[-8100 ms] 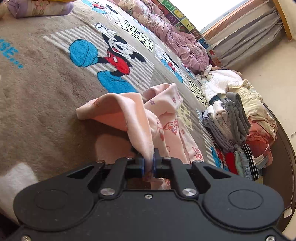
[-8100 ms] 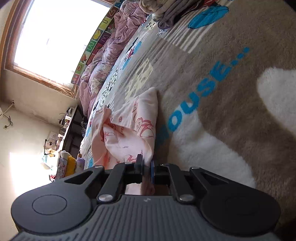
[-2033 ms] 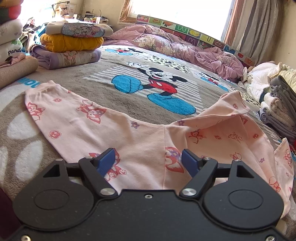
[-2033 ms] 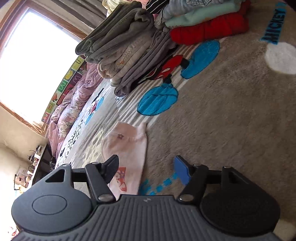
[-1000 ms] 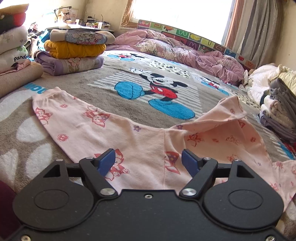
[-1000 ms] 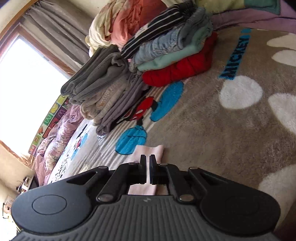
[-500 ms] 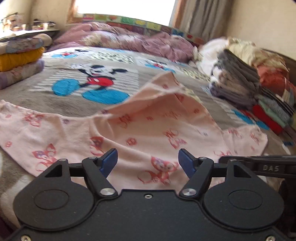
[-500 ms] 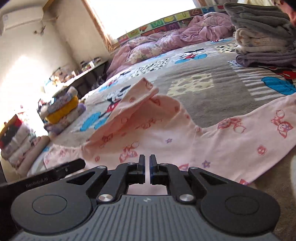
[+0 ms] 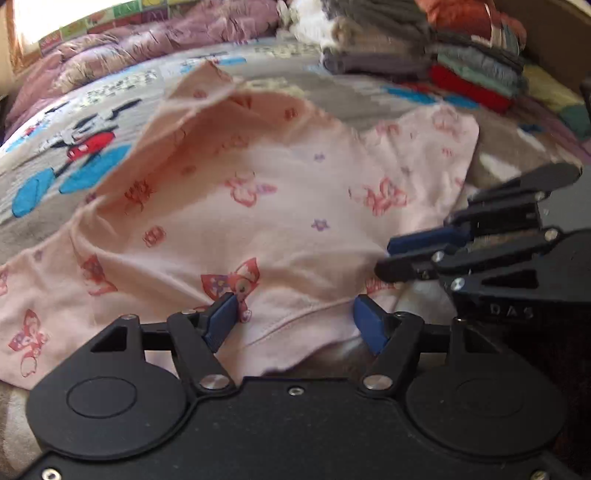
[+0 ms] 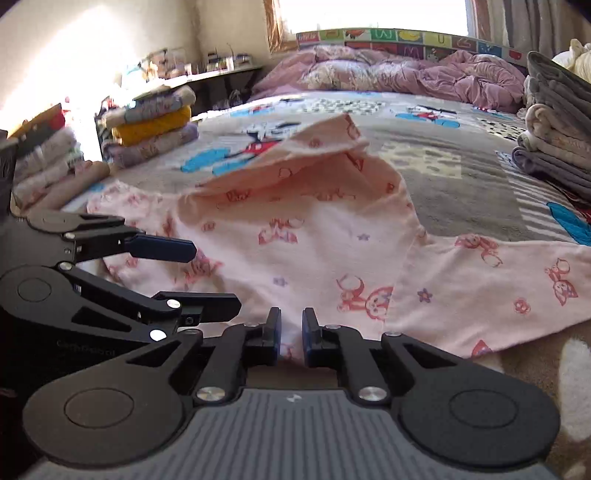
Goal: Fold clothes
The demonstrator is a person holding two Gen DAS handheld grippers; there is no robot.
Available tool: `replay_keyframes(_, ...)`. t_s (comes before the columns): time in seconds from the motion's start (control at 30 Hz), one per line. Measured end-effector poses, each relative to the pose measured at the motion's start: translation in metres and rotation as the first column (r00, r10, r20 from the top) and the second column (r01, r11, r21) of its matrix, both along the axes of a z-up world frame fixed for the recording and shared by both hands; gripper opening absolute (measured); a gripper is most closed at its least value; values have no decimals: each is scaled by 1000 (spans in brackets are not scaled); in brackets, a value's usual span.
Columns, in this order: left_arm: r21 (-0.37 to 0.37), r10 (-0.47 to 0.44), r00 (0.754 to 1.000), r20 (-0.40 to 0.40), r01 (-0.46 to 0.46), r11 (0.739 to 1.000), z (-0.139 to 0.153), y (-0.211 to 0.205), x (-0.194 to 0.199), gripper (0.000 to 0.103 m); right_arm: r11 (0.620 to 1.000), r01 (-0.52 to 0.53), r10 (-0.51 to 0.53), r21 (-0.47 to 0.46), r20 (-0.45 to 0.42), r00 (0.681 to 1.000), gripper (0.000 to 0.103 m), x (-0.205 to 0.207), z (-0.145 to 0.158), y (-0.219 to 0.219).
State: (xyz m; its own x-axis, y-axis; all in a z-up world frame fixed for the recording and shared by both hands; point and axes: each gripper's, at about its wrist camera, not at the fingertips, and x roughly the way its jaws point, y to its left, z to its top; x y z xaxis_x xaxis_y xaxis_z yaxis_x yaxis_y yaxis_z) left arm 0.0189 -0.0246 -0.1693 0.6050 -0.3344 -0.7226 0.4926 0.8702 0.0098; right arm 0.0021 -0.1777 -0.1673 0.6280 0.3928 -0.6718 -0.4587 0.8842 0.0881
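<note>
Pink pants are lined up for a fold on the bed.

The near hem of the pink pants [image 9: 258,206] is framed by the left gripper [image 9: 293,319], its jaws wide and closing, not pinching yet. The right gripper [image 10: 291,332], jaws just parted a little, grasps nothing. Stacks of folded clothes [image 10: 155,125] are kept farther back on the bed [image 10: 436,162].

Home bedroom: cartoon-mouse blanket [image 10: 461,173] across the bed, rumpled purple quilt [image 10: 406,75] under the window [image 10: 369,14] at top, folded clothes stacks [image 10: 155,125] left.
</note>
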Motion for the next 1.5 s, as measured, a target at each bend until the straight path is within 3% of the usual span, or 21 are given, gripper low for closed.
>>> replay_keyframes(0.07, -42, 9, 999, -31, -10, 999, 9, 10, -3, 69, 1000, 1, -1, 4, -18, 1000, 17, -1, 7, -2)
replay_keyframes(0.17, -103, 86, 996, 6, -85, 991, 27, 29, 3, 69, 995, 40, -39, 90, -14, 999, 18, 4, 19, -16)
replay_keyframes(0.33, -63, 149, 982, 114, -143, 988, 52, 39, 32, 68, 992, 78, -81, 96, 33, 996, 19, 40, 31, -22)
replay_keyframes(0.43, 45, 109, 977, 183, -120, 992, 53, 29, 58, 68, 994, 96, -101, 59, 78, 992, 25, 75, 35, -17)
replay_keyframes(0.47, 103, 84, 975, 208, -107, 989, 51, 24, 68, 68, 994, 101, -104, 33, 99, 990, 32, 89, 35, -14)
replay_keyframes(0.6, 333, -48, 963, 265, -45, 942, 32, -3, 100, 67, 992, 107, -96, -66, 157, 983, 41, 141, 32, -1)
replay_keyframes(0.77, 396, -109, 958, 266, -6, 918, 25, -12, 148, 49, 996, 45, -35, -73, 126, 991, 42, 196, 25, 7)
replay_keyframes(0.8, 381, -109, 959, 262, 1, 924, 26, -10, 157, 48, 998, 28, -22, -48, 112, 994, 38, 204, 24, 7)
replay_keyframes(0.83, 331, -97, 963, 253, 8, 944, 31, -4, 164, 38, 1000, 27, -27, 6, 92, 995, 33, 209, 24, 2)
replay_keyframes(0.87, 265, -72, 968, 240, 6, 964, 35, 5, 169, 29, 997, 30, -35, 68, 70, 997, 21, 214, 23, -3)
replay_keyframes(0.9, 165, -19, 976, 219, -17, 986, 40, 20, 175, 12, 991, 36, -42, 130, 47, 998, 8, 219, 23, -8)
replay_keyframes(0.93, 51, 47, 982, 185, -57, 997, 42, 40, 180, 12, 978, 70, -79, 198, 34, 996, 8, 220, 24, -18)
replay_keyframes(0.97, -63, 109, 984, 144, -100, 993, 44, 60, 186, 12, 957, 113, -123, 266, 21, 992, 8, 219, 24, -30)
replay_keyframes(1.03, -263, 209, 977, 38, -192, 945, 45, 100, 196, 11, 908, 208, -215, 364, -19, 976, 8, 214, 21, -54)
replay_keyframes(1.07, -316, 233, 972, -23, -228, 921, 39, 117, 201, 12, 881, 261, -262, 395, -53, 964, 8, 213, 16, -66)
replay_keyframes(1.1, -346, 246, 965, -86, -260, 901, 30, 130, 207, 22, 849, 315, -307, 424, -88, 948, 9, 211, 11, -79)
replay_keyframes(1.17, -338, 297, 942, -157, -334, 880, 24, 136, 212, 41, 845, 346, -320, 409, -132, 938, 14, 215, 1, -86)
replay_keyframes(1.27, -388, 323, 932, -164, -362, 848, 26, 153, 216, 41, 853, 347, -317, 390, -141, 938, 17, 221, -2, -88)
replay_keyframes(1.37, -445, 268, 949, -164, -313, 839, 33, 154, 220, 47, 855, 323, -293, 407, -135, 947, 61, 234, 4, -82)
replay_keyframes(1.43, -468, 240, 956, -171, -293, 834, 33, 152, 232, 48, 880, 284, -248, 381, -142, 958, 64, 249, 9, -73)
replay_keyframes(1.5, -492, 237, 948, -214, -314, 812, 22, 155, 244, 48, 898, 262, -221, 354, -152, 963, 51, 263, 9, -66)
